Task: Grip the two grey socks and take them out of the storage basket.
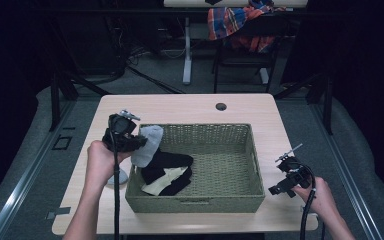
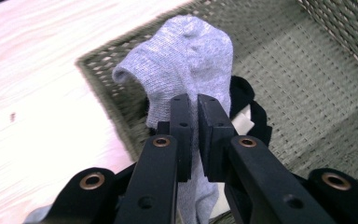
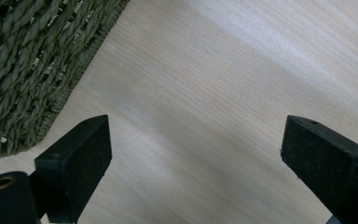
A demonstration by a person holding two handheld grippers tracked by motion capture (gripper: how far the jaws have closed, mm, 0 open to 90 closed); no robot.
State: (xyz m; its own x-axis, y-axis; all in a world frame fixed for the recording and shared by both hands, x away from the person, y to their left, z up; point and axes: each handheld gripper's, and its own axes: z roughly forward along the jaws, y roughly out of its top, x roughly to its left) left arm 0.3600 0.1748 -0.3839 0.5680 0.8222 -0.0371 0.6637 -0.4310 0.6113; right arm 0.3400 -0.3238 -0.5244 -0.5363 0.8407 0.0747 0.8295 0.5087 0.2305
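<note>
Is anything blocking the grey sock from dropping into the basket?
Nothing visible blocks it. The left gripper holds the grey sock over the basket's left rim; black and cream socks lie just inside.

Pinched between the matt black plastic left gripper (image 2: pixel 193 105), a soft grey knitted cloth sock (image 2: pixel 191 60) hangs over the rough olive-green woven wicker basket (image 2: pixel 307 79) on the smooth pale wood-grain table (image 2: pixel 37 93).

You had a pale wooden tabletop (image 1: pixel 190 107) before you, a round hole near its far edge; a green woven basket (image 1: pixel 220 202) sat directly on it, a grey sock (image 1: pixel 119 176) just left.
</note>
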